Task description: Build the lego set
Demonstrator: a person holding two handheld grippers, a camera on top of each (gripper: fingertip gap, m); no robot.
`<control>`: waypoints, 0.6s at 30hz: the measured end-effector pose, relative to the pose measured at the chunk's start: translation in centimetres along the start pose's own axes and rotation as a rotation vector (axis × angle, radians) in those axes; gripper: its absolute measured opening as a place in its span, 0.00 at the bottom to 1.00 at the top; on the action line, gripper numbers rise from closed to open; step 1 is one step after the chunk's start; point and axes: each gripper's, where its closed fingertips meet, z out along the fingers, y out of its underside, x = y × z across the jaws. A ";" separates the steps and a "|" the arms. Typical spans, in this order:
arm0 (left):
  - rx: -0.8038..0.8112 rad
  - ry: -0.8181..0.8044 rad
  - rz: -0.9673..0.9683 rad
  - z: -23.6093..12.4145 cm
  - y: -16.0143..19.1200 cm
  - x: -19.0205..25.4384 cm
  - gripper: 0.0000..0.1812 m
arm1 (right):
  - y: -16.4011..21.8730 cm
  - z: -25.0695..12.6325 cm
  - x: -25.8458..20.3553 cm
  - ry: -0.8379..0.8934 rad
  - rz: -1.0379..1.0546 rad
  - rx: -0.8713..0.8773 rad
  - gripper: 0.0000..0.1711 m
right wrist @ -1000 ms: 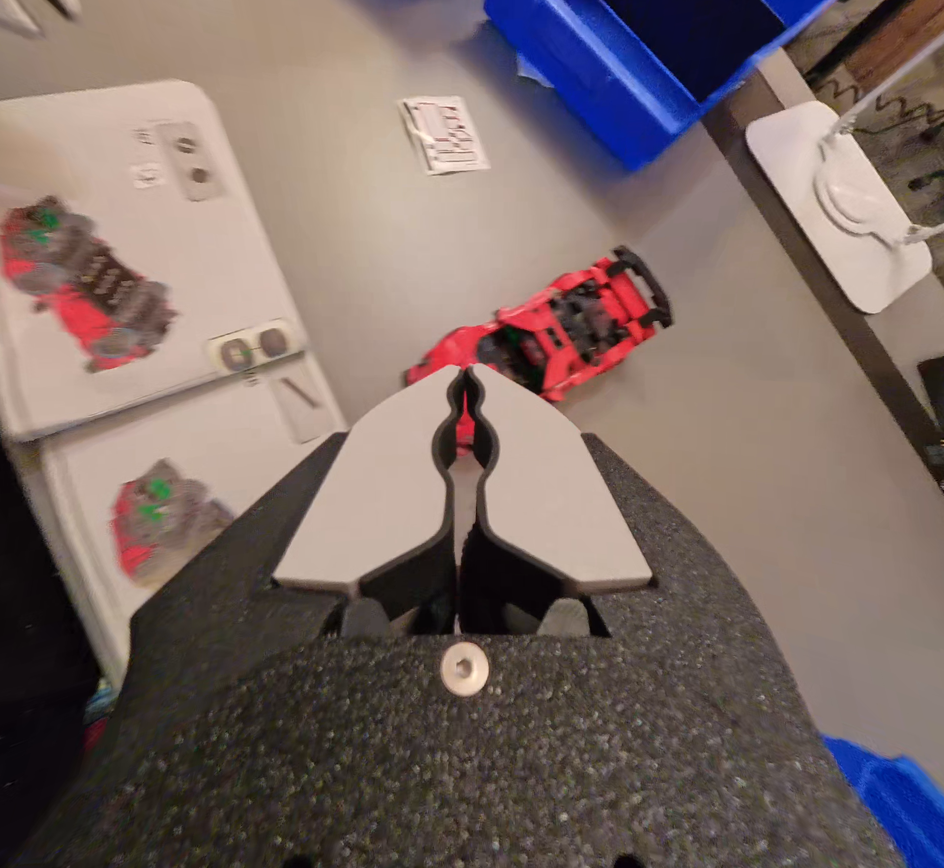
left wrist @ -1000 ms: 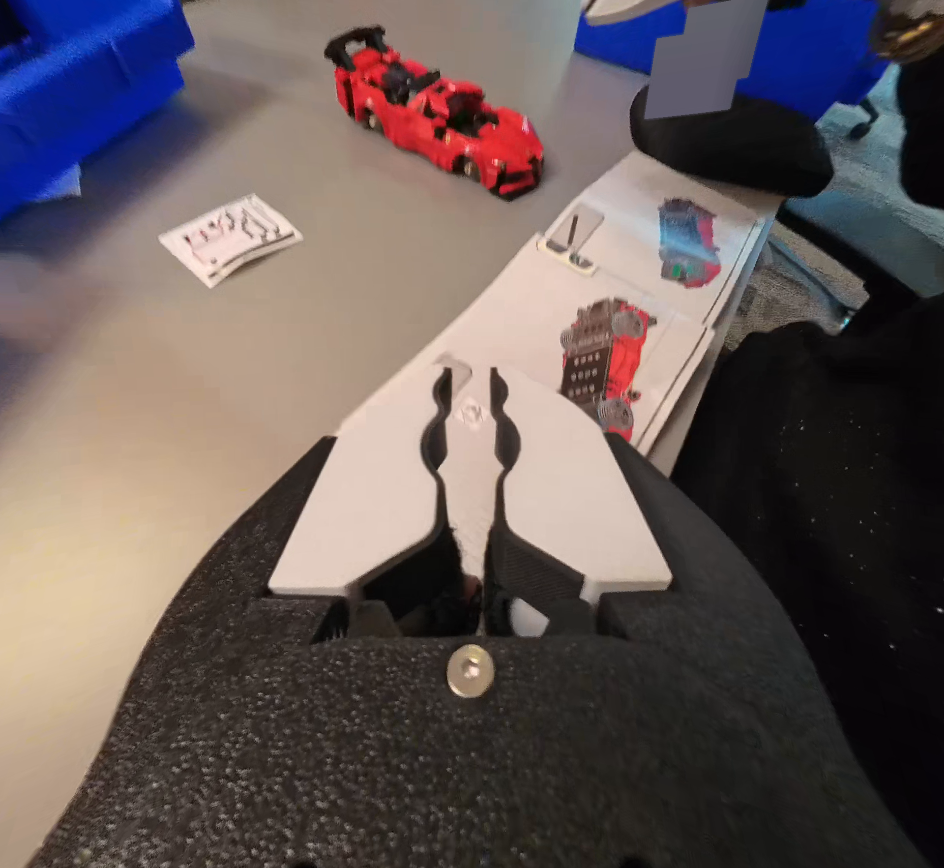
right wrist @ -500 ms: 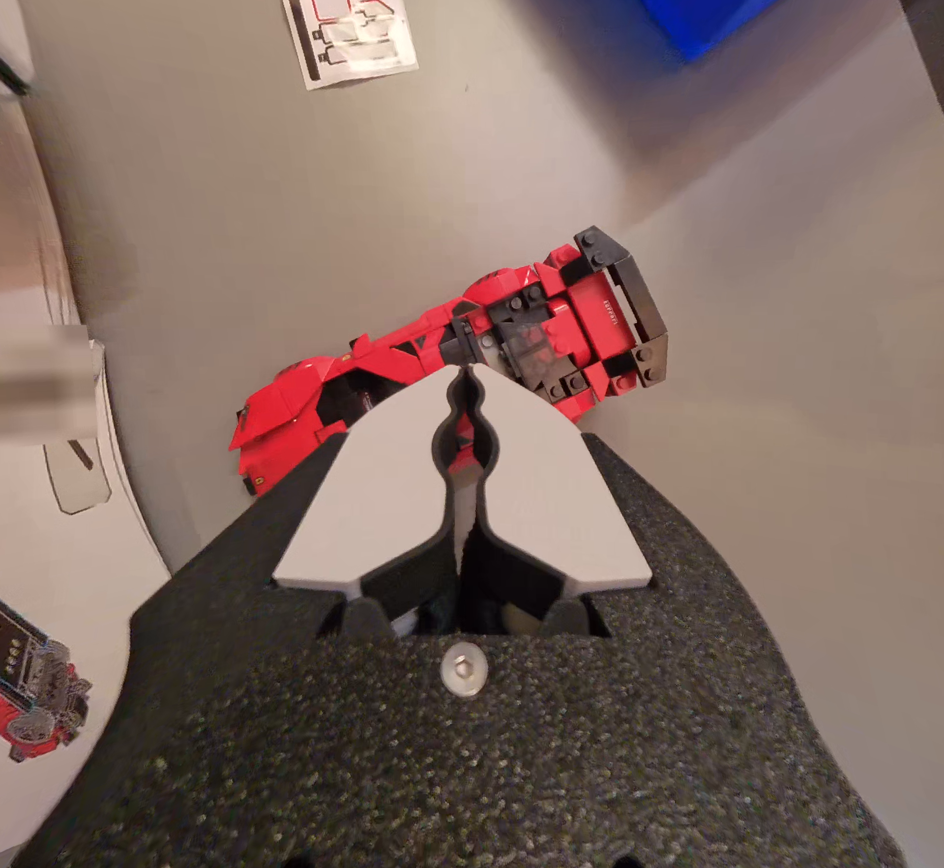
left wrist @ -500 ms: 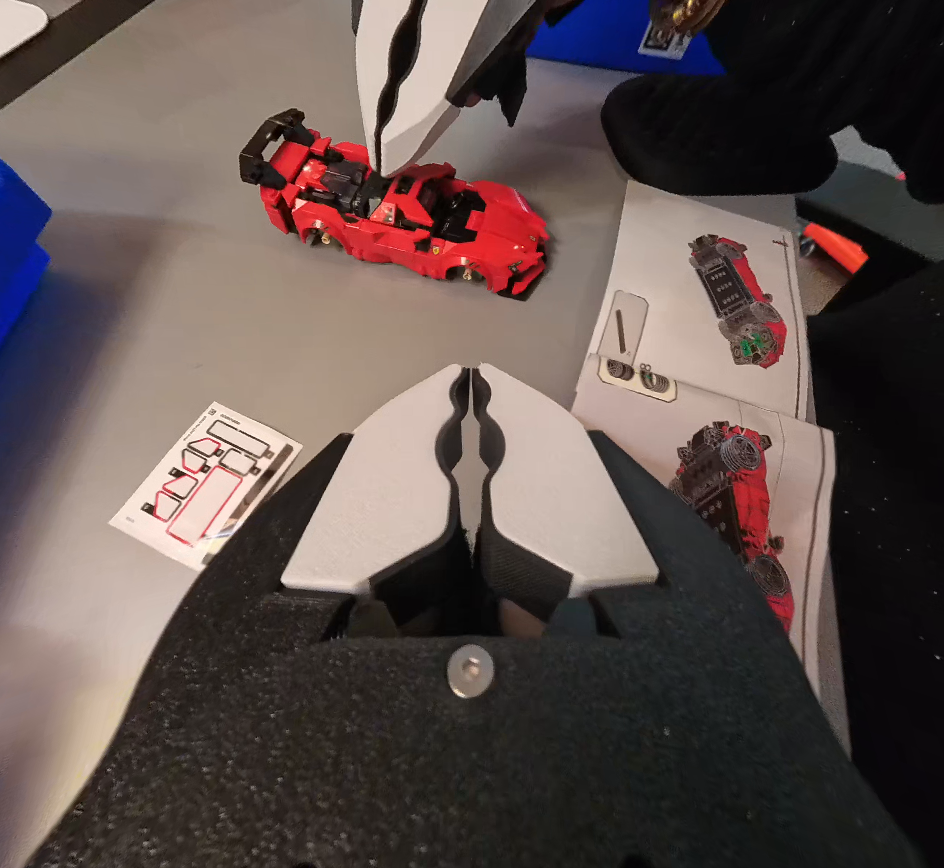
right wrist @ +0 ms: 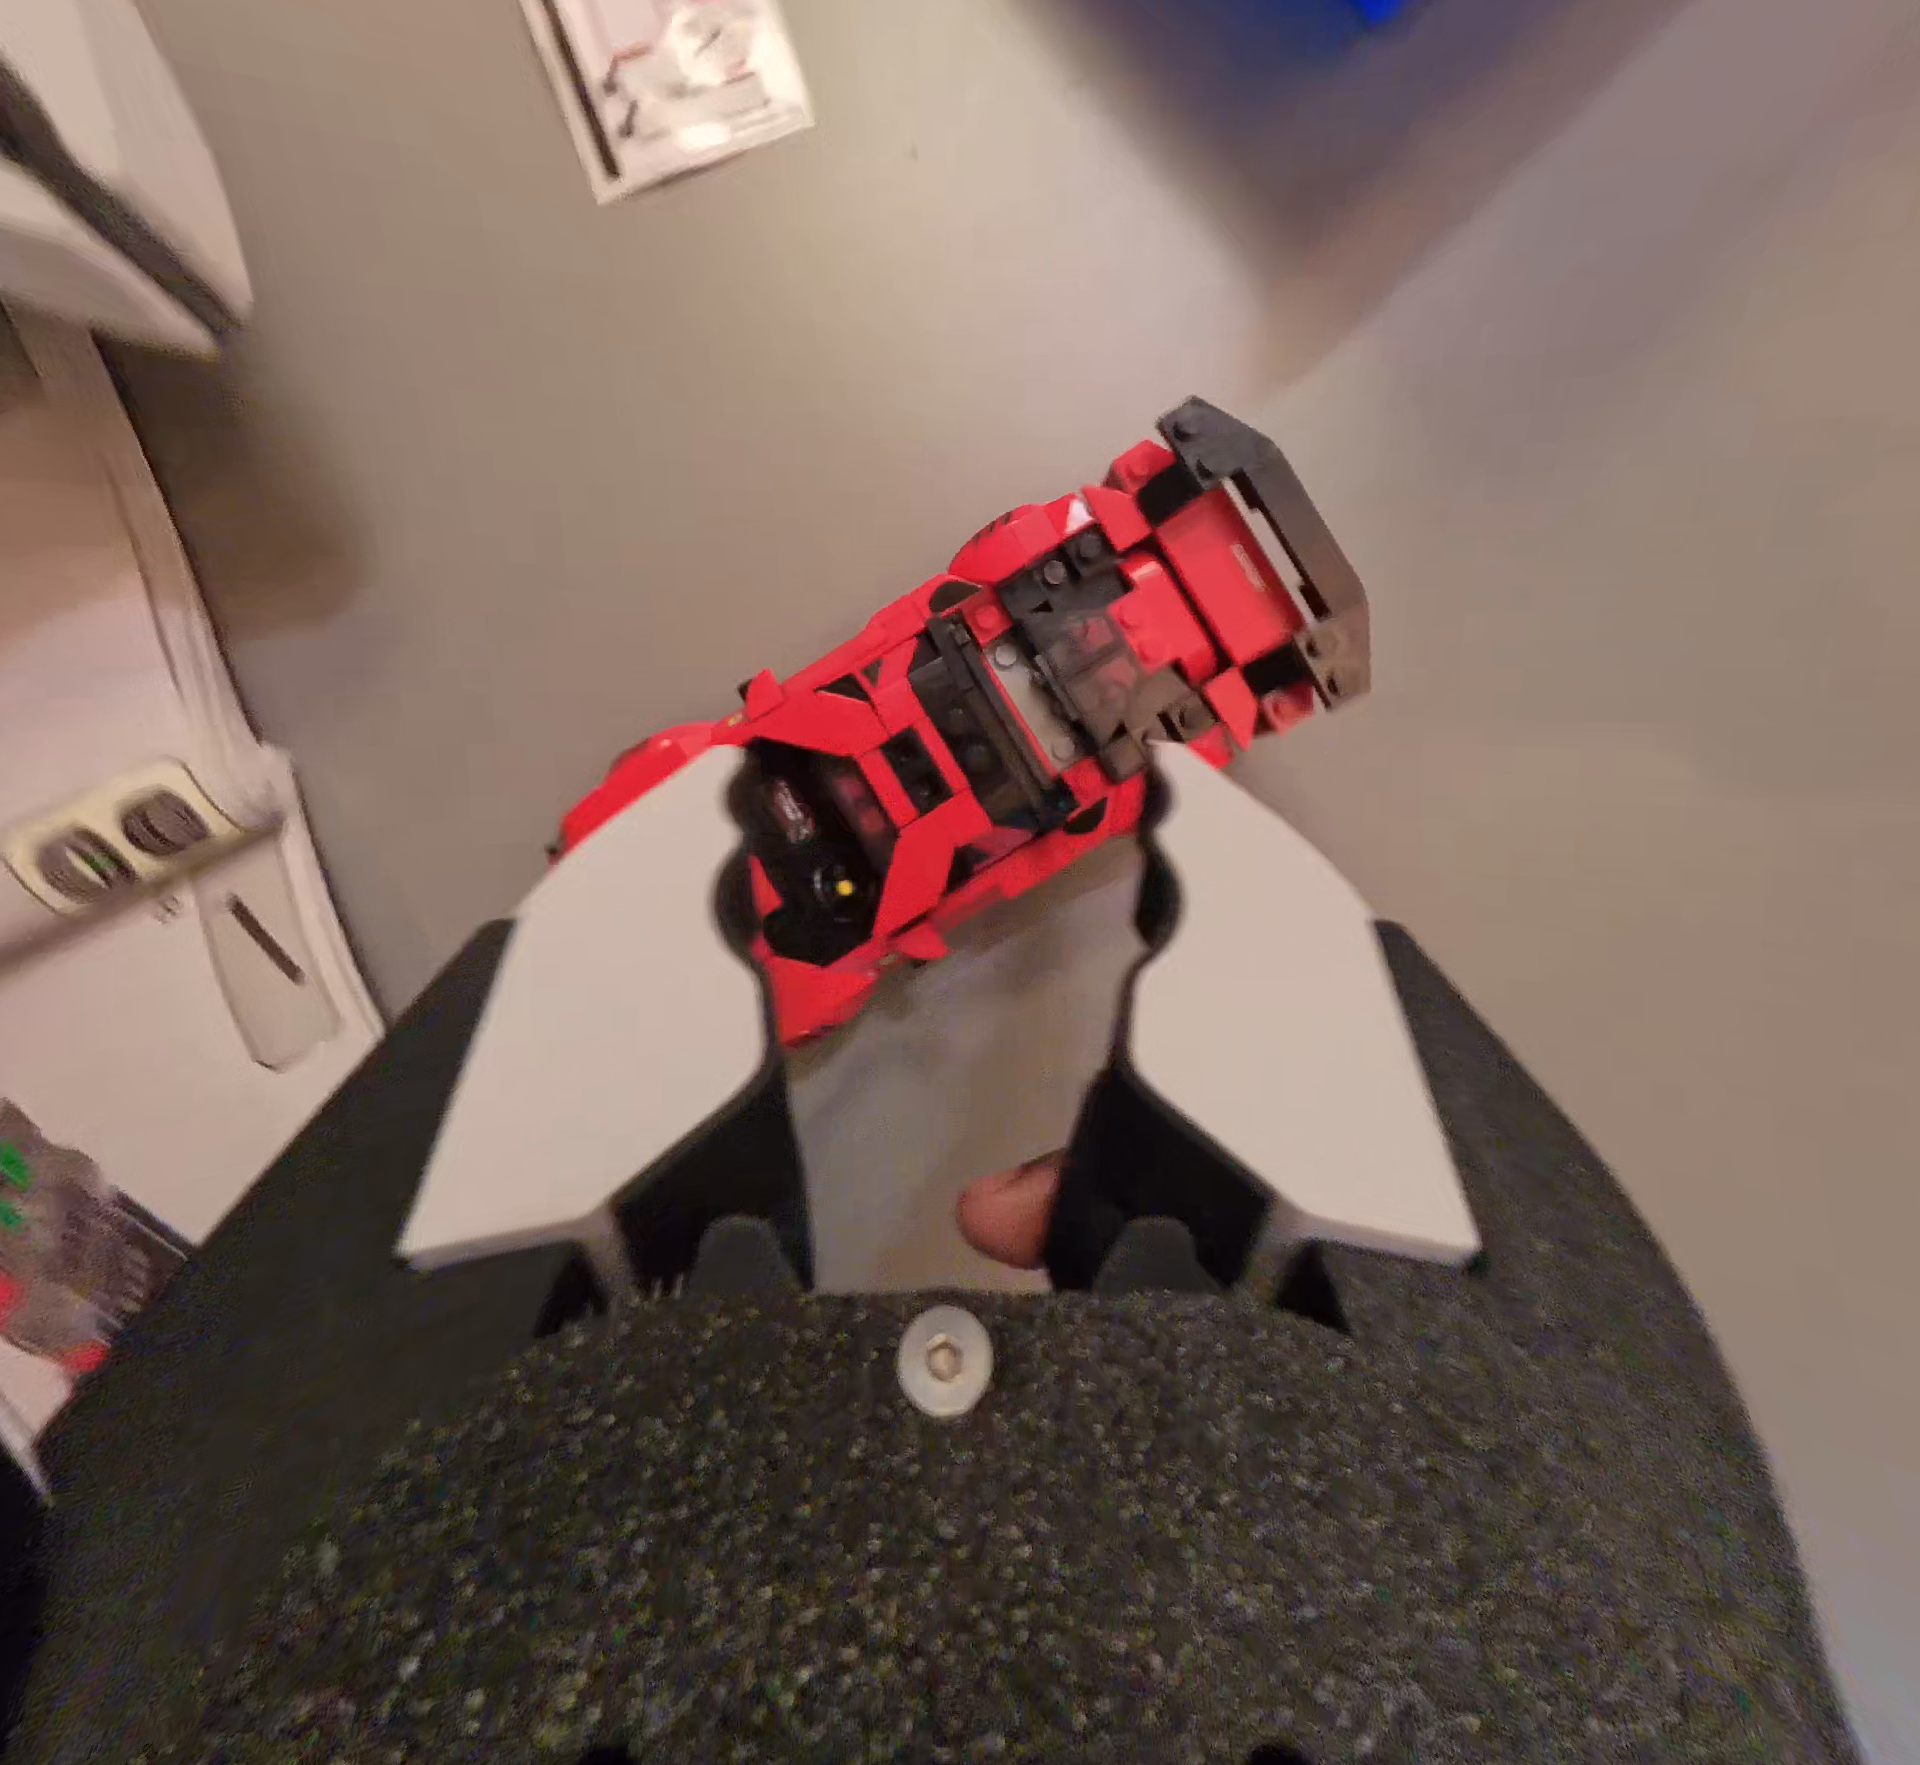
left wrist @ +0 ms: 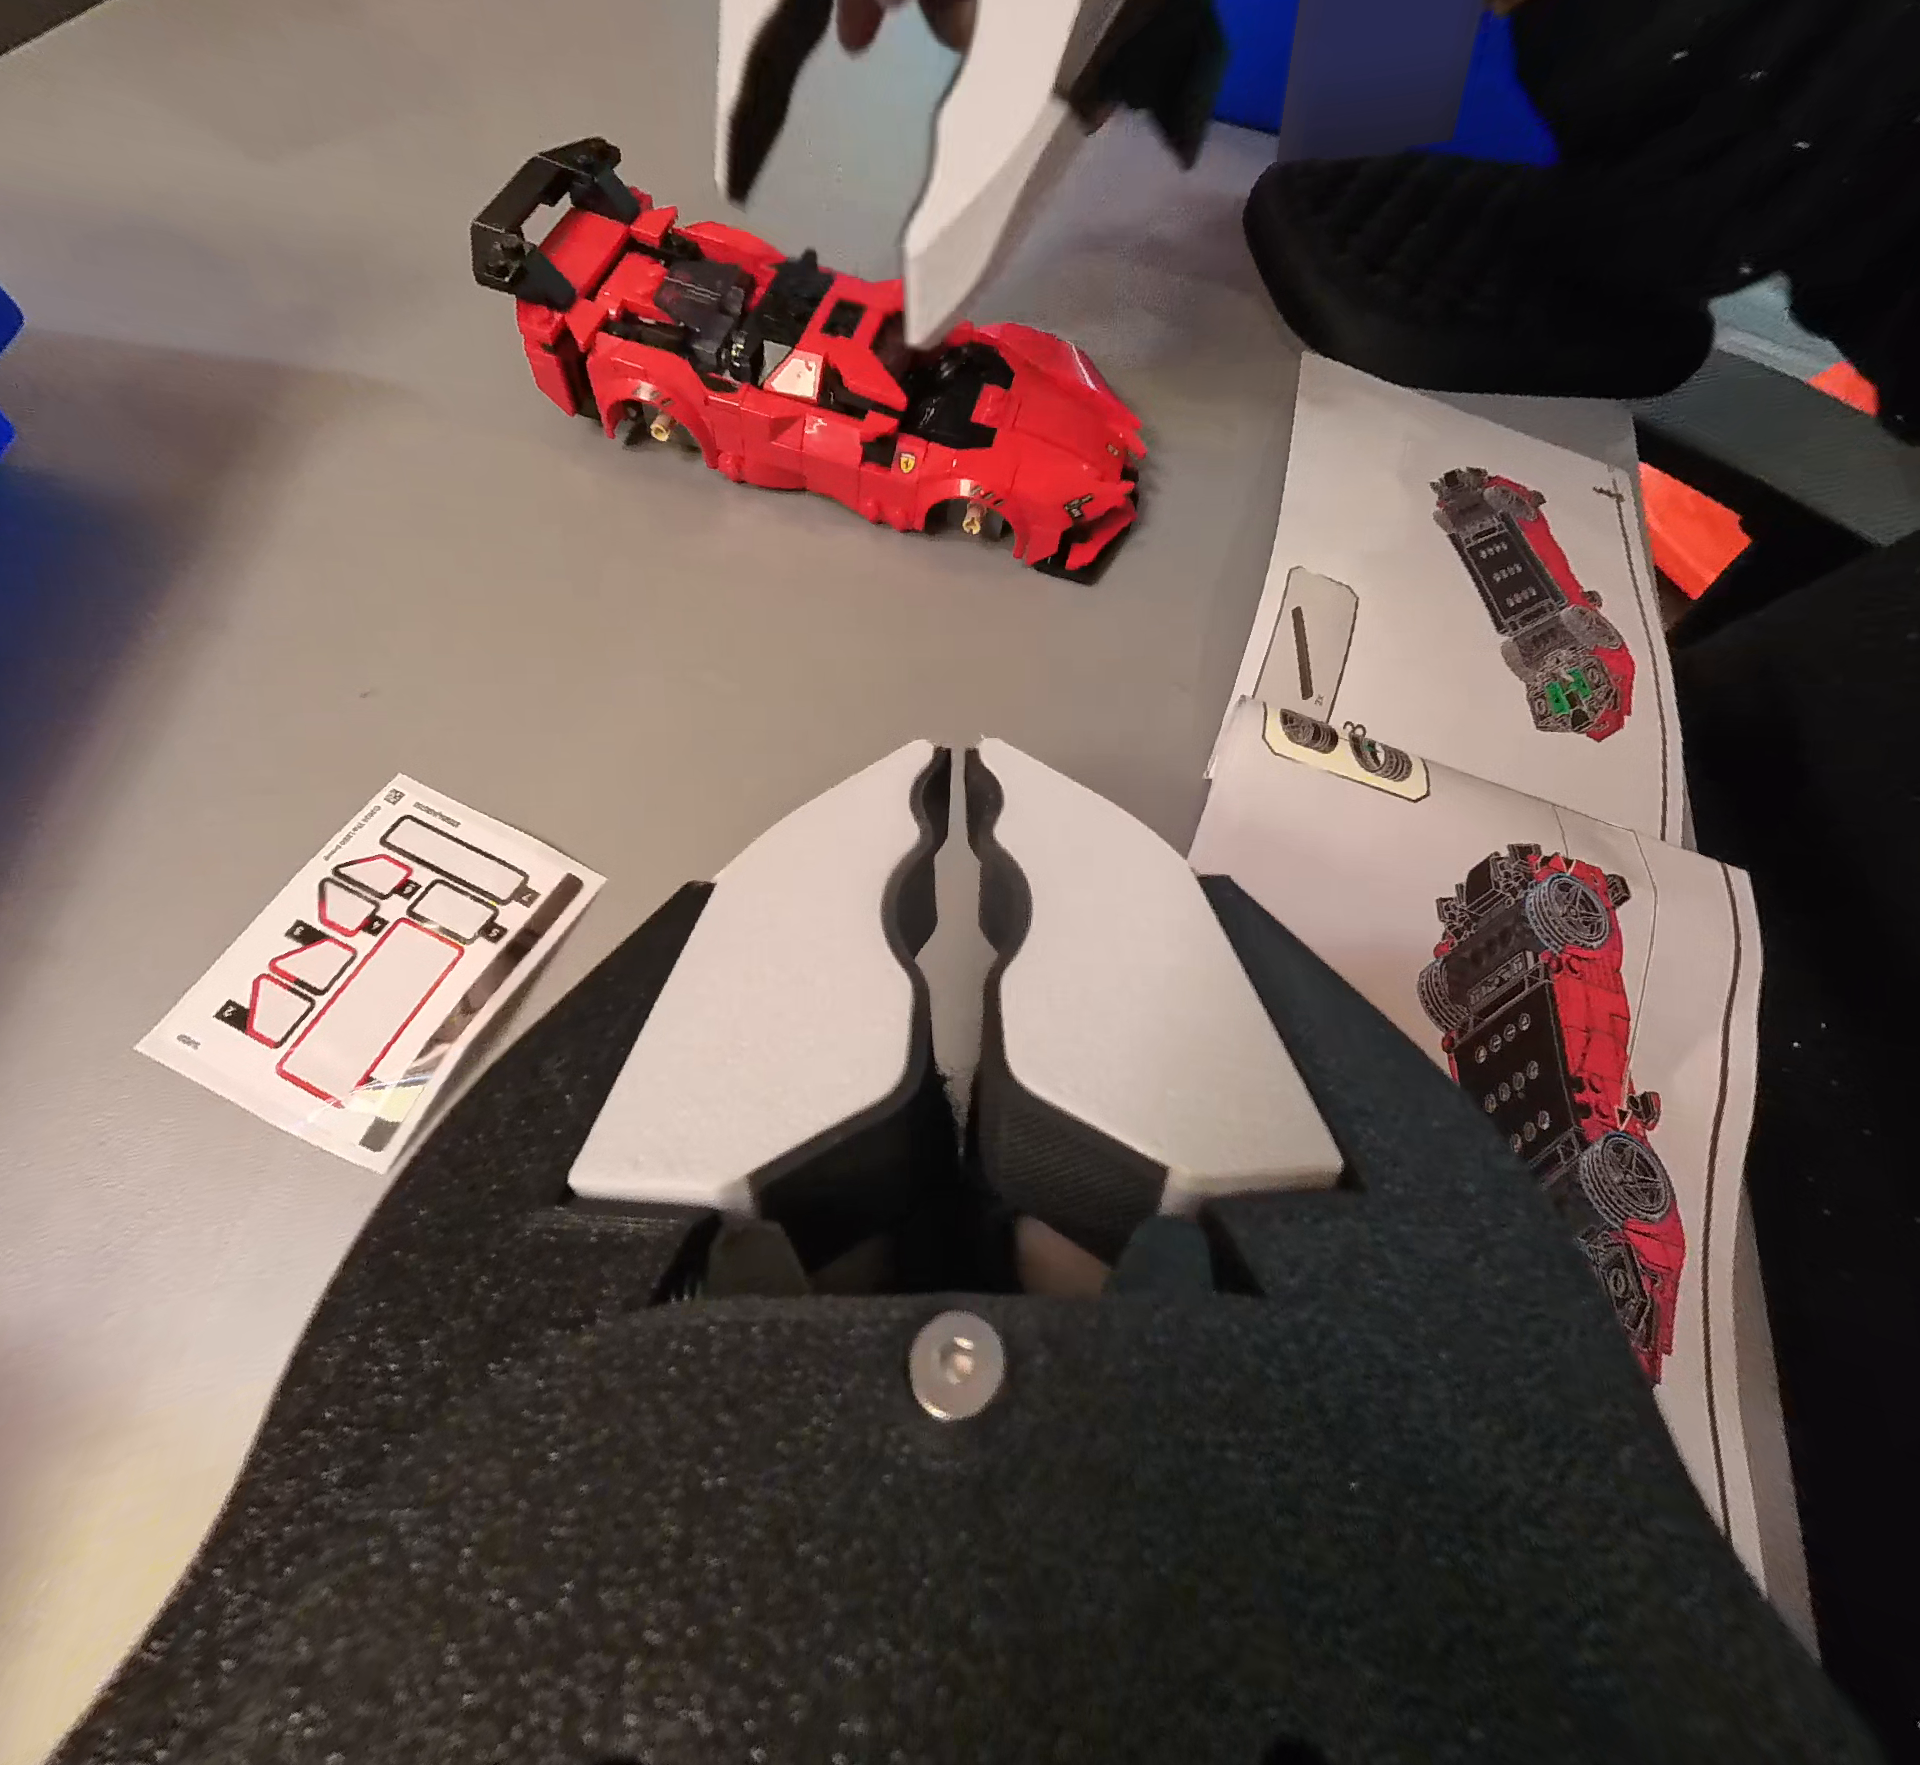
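- table [left wrist: 312,572]: red car [left wrist: 821,385] on it, at 12 o'clock of left claw [left wrist: 958,754], well apart
- left claw closed, empty
- right claw [right wrist: 940,780] spread wide over car's cockpit
- car's nose hidden by finger [right wrist: 623,967]; sticker sheet [right wrist: 655,22] blurred

Even indoor light, some motion blur

Soft shadows are cast on the grey desk [left wrist: 312,572]; the right view is smeared, edges are bent by wide-angle distortion.
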 end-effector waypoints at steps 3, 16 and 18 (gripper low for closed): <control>0.006 0.004 0.009 0.2 0.1 0.2 0.01 | 0.5 -1.6 -0.4 0.152 0.206 0.063 0.60; 0.020 0.021 0.017 0.2 0.0 0.7 0.02 | 4.9 2.4 -4.4 0.322 0.420 -0.005 0.57; 0.021 0.017 0.018 0.1 0.1 0.6 0.02 | 5.3 2.1 -4.4 0.275 0.365 -0.011 0.53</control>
